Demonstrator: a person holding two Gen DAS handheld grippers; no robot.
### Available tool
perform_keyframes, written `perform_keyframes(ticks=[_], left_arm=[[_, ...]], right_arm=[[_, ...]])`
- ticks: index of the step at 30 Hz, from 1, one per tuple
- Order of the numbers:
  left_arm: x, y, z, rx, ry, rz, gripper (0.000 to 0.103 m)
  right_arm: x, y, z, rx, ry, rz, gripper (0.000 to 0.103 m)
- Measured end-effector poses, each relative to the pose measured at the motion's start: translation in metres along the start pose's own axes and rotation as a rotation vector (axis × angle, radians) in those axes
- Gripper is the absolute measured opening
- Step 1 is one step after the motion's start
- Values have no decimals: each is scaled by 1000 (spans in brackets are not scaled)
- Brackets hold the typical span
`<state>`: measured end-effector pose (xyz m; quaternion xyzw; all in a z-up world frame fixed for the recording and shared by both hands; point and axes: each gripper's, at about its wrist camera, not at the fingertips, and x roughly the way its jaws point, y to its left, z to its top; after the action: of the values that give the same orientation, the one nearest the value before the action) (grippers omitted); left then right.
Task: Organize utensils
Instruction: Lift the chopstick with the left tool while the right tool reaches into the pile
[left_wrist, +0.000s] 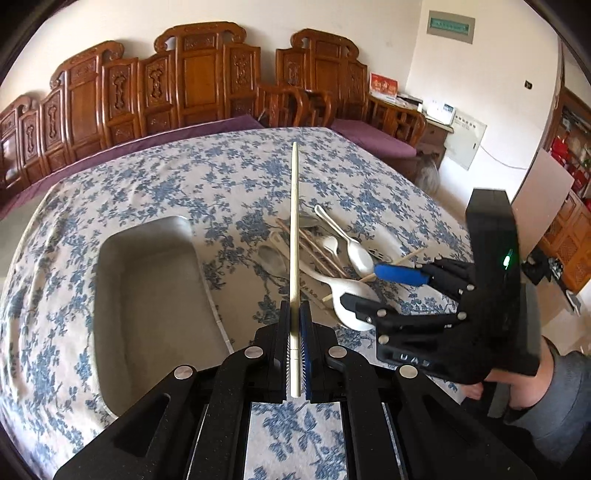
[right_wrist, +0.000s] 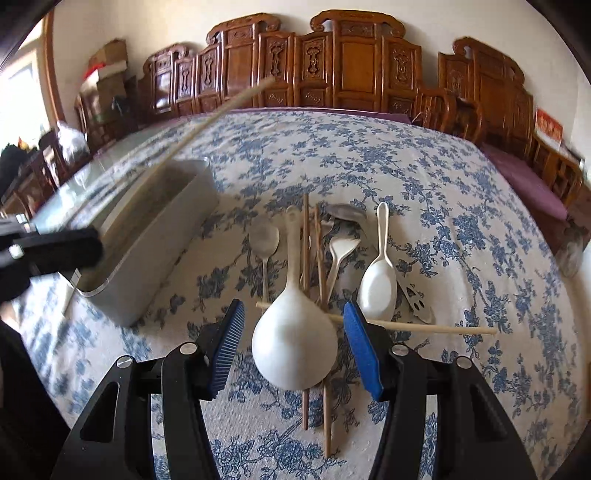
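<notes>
My left gripper (left_wrist: 295, 325) is shut on a pale chopstick (left_wrist: 294, 236) that points forward above the table, to the right of the grey tray (left_wrist: 147, 295). It shows blurred in the right wrist view (right_wrist: 207, 122) over the tray (right_wrist: 155, 236). My right gripper (right_wrist: 293, 347) is open, its blue pads on either side of the bowl of a large white spoon (right_wrist: 293, 343). Beyond lie brown chopsticks (right_wrist: 306, 251), a metal spoon (right_wrist: 264, 240), a smaller white spoon (right_wrist: 378, 284) and a pale chopstick (right_wrist: 424, 326) lying crosswise. The right gripper (left_wrist: 373, 284) also shows in the left wrist view.
The table has a blue floral cloth (right_wrist: 369, 155). Carved wooden benches (left_wrist: 207, 74) with purple cushions stand behind it. A metal spatula (right_wrist: 417, 302) lies at the right of the utensil pile.
</notes>
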<state>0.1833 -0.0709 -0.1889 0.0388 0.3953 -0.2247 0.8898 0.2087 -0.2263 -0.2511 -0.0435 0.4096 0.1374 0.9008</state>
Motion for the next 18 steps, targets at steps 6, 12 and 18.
perform_keyframes(ticks=[6, 12, 18], left_arm=[[-14, 17, -4, -25, -26, 25, 4], [-21, 24, -5, -38, -47, 33, 4], [-20, 25, -5, -37, -45, 35, 4]], right_arm=[[11, 17, -8, -85, 45, -74, 68], [19, 23, -15, -137, 79, -152, 67], [11, 9, -13, -109, 58, -162, 51]])
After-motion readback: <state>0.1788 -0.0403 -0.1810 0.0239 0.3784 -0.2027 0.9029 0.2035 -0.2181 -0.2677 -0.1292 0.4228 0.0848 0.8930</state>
